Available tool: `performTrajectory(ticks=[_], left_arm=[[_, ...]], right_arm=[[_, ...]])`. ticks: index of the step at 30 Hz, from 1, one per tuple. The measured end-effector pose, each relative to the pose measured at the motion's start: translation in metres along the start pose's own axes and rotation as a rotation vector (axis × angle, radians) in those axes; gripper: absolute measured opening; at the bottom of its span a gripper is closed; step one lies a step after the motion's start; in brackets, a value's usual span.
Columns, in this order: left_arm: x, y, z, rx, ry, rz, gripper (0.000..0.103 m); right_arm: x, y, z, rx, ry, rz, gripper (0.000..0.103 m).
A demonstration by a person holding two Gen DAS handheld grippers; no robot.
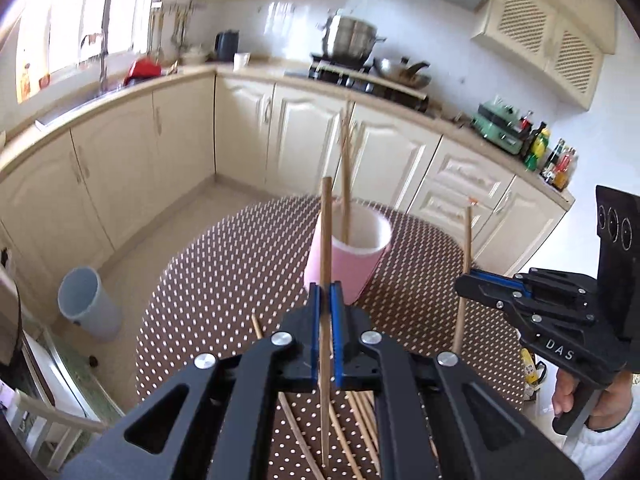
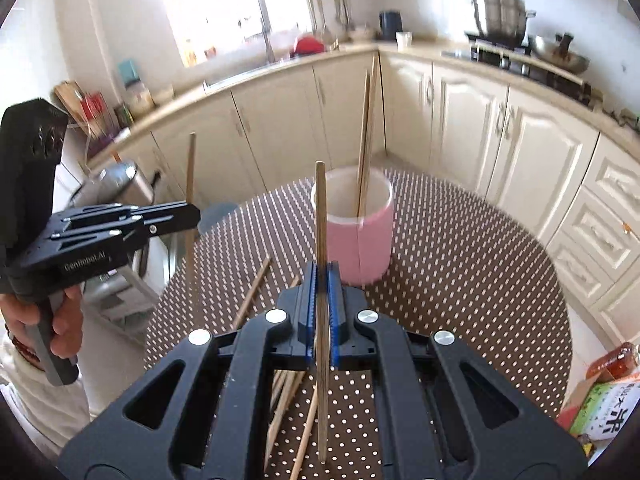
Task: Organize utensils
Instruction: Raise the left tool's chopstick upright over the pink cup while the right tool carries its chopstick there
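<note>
Item 1. Left gripper (image 1: 325,292), black frame with blue pads: jaws pressed on a thin, pale wooden chopstick (image 1: 326,240), held roughly upright, its upper end rising past the pads and its lower end hanging over the table.

Item 2. Right gripper (image 2: 321,276), same make: jaws pinching a second thin wooden chopstick (image 2: 321,216), also about vertical, gripped near mid-length.

Item 3. Loose wooden chopsticks (image 2: 256,292), several, lying crossed and scattered on the round table with brown white-dotted cloth (image 2: 460,272), beneath and just in front of both grippers.

Item 4. Pink cylindrical holder with white inner wall (image 2: 360,240), standing on the cloth beyond the grippers; two chopsticks (image 2: 366,140) already lean inside it, tips well above the rim.

Item 5. Backdrop: cream kitchen cabinets (image 1: 240,132), steel pot (image 1: 350,40) on the hob.

Handling note (judgement): the sticks are light, stiff and smooth, likely to pivot or slide in a narrow pinch; a hold near the middle, as now, should keep them from swinging. The holder looks light enough to tip if a stick strikes its rim, so a near-vertical entry seems wise.
</note>
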State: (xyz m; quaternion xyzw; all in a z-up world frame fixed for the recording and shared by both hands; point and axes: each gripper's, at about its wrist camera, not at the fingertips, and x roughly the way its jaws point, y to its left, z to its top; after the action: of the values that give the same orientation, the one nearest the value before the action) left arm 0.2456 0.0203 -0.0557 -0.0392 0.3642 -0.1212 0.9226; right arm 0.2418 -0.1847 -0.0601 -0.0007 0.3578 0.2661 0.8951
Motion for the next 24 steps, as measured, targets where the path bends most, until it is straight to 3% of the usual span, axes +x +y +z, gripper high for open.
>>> performTrajectory(ticks=[6,12,24], left_arm=[[-0.038,-0.025,0.013,0.030,-0.112,-0.023,0.006],[-0.043,-0.040,0.038,0.041,-0.181,-0.048,0.006],[-0.044,-0.056,0.100,0.019,-0.365,-0.010,0.006]], right_arm=[[-0.029,0.005,0.010,-0.005,-0.103,0.000,0.006],[-0.050,0.007,0.035,-0.005,-0.219,-0.021,0.006],[-0.062,0.003,0.088,0.008,-0.417,-0.063,0.006]])
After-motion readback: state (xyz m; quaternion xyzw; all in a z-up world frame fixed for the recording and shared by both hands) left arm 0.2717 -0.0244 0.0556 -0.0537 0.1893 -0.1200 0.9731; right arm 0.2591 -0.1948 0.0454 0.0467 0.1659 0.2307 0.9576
